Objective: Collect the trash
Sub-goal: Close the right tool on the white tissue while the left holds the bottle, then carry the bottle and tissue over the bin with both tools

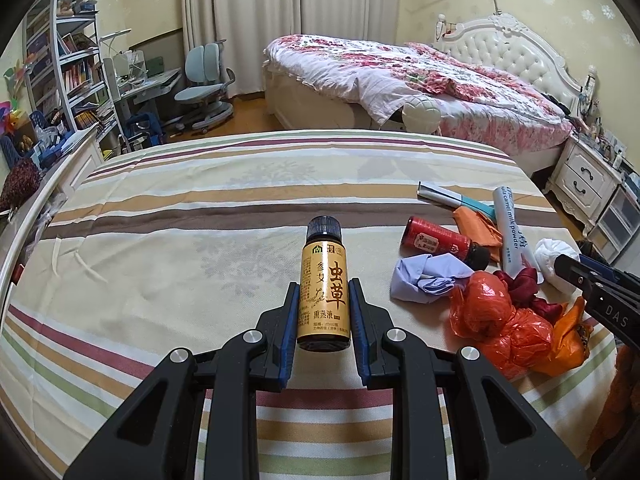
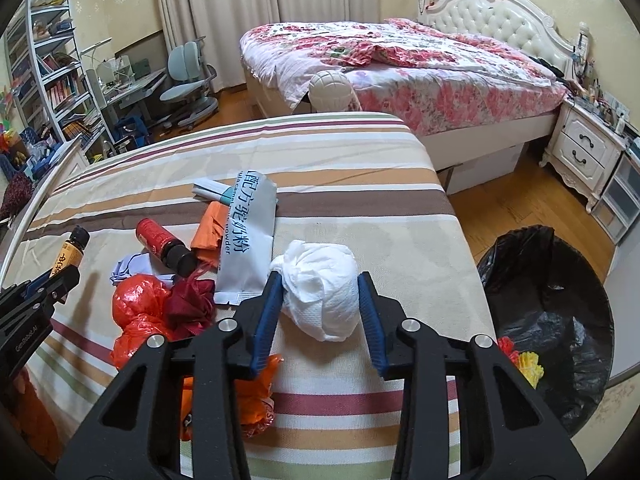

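Note:
My left gripper [image 1: 324,292] is shut on a small gold-labelled bottle [image 1: 323,288] with a black cap, held over the striped bed sheet [image 1: 200,216]. The bottle also shows in the right wrist view [image 2: 69,256]. My right gripper [image 2: 322,284] is shut on a crumpled white tissue wad [image 2: 320,292], which also shows in the left wrist view [image 1: 554,256]. A pile of trash lies between them: a red bottle [image 2: 160,240], an orange plastic bag [image 2: 136,304], a white milk powder sachet [image 2: 246,236], dark red cloth [image 2: 192,304] and a lilac wrapper [image 1: 424,276].
A bin lined with a black bag [image 2: 556,308] stands on the wooden floor right of the bed, with red and yellow bits inside. A second bed [image 2: 400,68], a white nightstand [image 2: 584,152], a desk chair [image 2: 188,76] and bookshelves [image 2: 48,76] lie beyond.

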{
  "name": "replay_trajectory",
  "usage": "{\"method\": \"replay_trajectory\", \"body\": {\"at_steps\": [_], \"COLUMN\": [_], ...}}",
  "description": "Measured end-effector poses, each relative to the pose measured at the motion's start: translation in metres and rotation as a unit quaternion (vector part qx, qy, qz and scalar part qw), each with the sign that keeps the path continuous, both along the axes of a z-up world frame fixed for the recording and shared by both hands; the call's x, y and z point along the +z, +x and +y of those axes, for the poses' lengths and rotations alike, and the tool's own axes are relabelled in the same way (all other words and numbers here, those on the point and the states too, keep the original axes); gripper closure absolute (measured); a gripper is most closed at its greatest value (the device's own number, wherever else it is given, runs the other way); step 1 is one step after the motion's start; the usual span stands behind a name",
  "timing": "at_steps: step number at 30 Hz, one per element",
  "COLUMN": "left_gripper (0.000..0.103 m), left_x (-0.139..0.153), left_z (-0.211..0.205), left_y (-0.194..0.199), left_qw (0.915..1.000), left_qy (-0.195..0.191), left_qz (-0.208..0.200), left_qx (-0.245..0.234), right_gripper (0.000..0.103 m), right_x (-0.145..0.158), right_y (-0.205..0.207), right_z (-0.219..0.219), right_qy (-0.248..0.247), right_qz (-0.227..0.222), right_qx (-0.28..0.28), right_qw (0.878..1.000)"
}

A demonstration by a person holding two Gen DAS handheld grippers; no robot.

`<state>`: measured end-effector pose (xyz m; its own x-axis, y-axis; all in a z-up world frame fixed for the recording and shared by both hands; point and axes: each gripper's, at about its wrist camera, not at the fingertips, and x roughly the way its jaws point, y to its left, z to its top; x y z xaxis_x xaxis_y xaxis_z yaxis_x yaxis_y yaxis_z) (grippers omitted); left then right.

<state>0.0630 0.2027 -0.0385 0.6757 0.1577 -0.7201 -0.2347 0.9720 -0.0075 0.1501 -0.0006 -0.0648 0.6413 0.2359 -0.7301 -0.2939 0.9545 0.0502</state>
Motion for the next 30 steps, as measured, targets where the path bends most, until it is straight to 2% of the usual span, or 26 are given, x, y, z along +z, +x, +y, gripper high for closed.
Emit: {"method": "replay_trajectory", "body": {"at_steps": [9, 16, 21, 30], "left_gripper": [0.078, 0.078, 0.078, 0.078], "left_x": [0.006, 0.017, 0.026, 0.034], "left_z": [-0.016, -0.042, -0.076, -0.149], "left_y": [-0.005, -0.01, -0.011, -0.005], "left_qw": [0.9997, 0.9982, 0.9951, 0.9846], "left_qy": [-0.006, -0.011, -0.014, -0.016], "left_qz": [-0.007, -0.021, -0.032, -0.046], "left_qx": [-0.023, -0.056, -0.093, -0.168], "right_gripper": [0.072, 0.072, 0.072, 0.072], "right_x": [0.01, 0.02, 0.024, 0.022], "right_y": [-0.014, -0.029, -0.041, -0.054], "right_z": [-0.016, -0.052, -0.085, -0.145], "right_qy": [0.009, 0.016, 0.012, -0.001], "right_qz": [-0.018, -0.033, -0.044, -0.055], "right_qx": [-0.022, -0.058, -0.093, -0.154], "right_qw": [1.0, 0.998, 0.995, 0.987]}}
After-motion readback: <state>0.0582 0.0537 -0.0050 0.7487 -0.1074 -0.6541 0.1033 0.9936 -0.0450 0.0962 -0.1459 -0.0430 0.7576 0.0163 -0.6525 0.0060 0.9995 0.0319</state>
